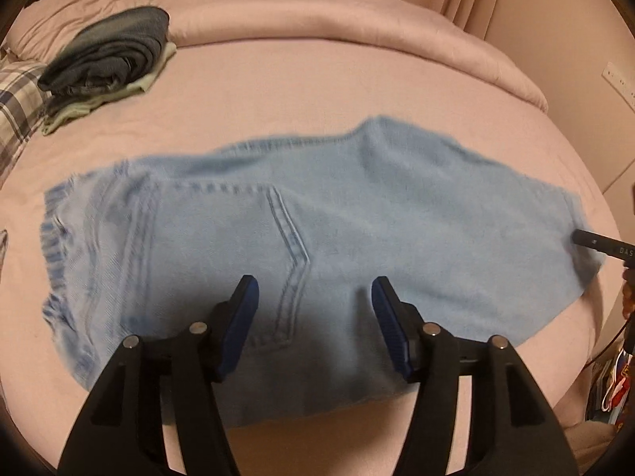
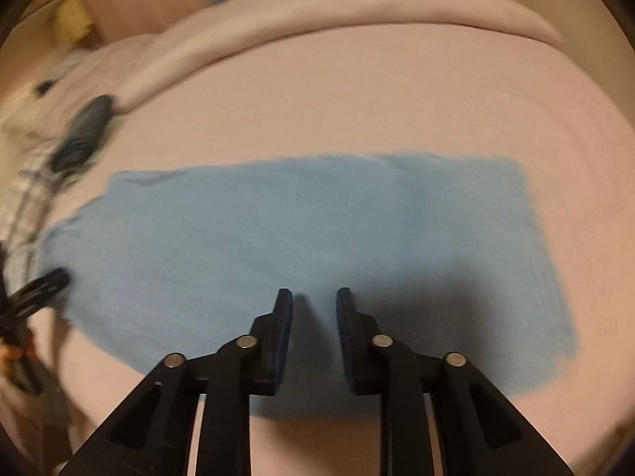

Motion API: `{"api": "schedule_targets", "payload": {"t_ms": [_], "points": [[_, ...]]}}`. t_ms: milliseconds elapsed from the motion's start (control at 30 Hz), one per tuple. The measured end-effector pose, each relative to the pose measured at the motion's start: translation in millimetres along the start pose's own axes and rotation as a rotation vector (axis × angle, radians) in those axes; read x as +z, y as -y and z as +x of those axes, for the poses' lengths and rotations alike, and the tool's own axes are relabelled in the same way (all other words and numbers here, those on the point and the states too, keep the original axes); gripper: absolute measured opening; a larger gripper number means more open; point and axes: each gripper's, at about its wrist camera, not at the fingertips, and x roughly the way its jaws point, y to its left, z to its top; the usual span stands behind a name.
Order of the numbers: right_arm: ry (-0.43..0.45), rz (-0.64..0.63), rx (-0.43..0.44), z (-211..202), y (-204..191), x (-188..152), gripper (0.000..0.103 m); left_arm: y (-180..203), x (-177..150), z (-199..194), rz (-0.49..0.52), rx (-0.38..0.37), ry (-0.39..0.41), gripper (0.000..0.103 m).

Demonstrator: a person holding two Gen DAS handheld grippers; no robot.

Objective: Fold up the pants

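Light blue denim pants [image 1: 337,206] lie folded flat across the pink bed, waistband at the left and a stitched seam running down the middle. My left gripper [image 1: 315,289] hovers over them, open, with nothing between its blue pads. In the right wrist view the same pants [image 2: 278,230] show as a plain blue band. My right gripper [image 2: 314,297] stands over their near edge with a narrow gap between its pads and no cloth in it. A tip of the right gripper shows at the right edge of the left view [image 1: 595,242], and the left gripper [image 2: 43,283] sits at the left of the right view.
A stack of folded dark and pale clothes [image 1: 107,59] rests at the far left of the bed [image 1: 317,79], beside a plaid pillow [image 1: 16,95]. A rolled pink duvet [image 1: 337,12] lines the far side. A wall [image 1: 587,59] stands to the right, with clutter [image 1: 611,388] below it.
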Motion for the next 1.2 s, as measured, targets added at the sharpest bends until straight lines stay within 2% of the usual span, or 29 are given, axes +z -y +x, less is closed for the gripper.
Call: {"api": "schedule_targets", "payload": {"t_ms": [133,200,267,333,400,433,567,600,633,667,733,867,967,1033,1100,1200], "points": [[-0.017,-0.052,0.200,31,-64,35,0.025,-5,24,-3,-0.005,-0.011,0.067,0.064],[-0.011,-0.078,0.303,49,-108,60,0.034,-2,38,6,-0.004,0.004,0.087,0.067],[-0.009,-0.092,0.381,65,-144,74,0.049,-11,44,14,-0.017,0.028,0.087,0.067],[-0.009,-0.111,0.406,77,-167,85,0.050,-24,49,24,-0.044,0.061,0.064,0.067],[-0.061,-0.131,0.385,105,-194,103,0.050,-39,50,32,-0.070,0.080,0.048,0.067],[-0.083,-0.133,0.373,110,-194,107,0.050,-44,49,34,-0.075,0.091,0.044,0.066],[-0.294,-0.157,0.391,151,-211,116,0.049,-64,46,37,-0.095,0.076,0.042,0.055],[-0.361,-0.153,0.428,161,-216,115,0.044,-67,46,37,-0.098,0.070,0.042,0.053],[-0.381,-0.179,0.419,159,-216,112,0.031,-69,45,36,-0.101,0.065,0.043,0.051],[-0.372,-0.222,0.388,159,-223,113,0.017,-71,44,36,-0.101,0.066,0.044,0.049],[-0.337,-0.237,0.350,160,-226,117,0.012,-72,43,37,-0.097,0.069,0.052,0.049],[-0.341,-0.185,0.344,178,-214,118,0.007,-67,42,40,-0.066,0.098,0.059,0.050],[-0.343,-0.082,0.403,184,-203,120,0.007,-66,41,41,-0.043,0.114,0.069,0.051],[-0.246,-0.022,0.372,160,-182,132,0.007,-67,41,41,-0.039,0.118,0.070,0.051],[-0.152,-0.041,0.367,126,-168,136,0.007,-66,41,42,-0.036,0.121,0.069,0.051],[-0.113,-0.142,0.356,89,-162,123,0.007,-65,42,42,-0.034,0.132,0.061,0.051]]}}
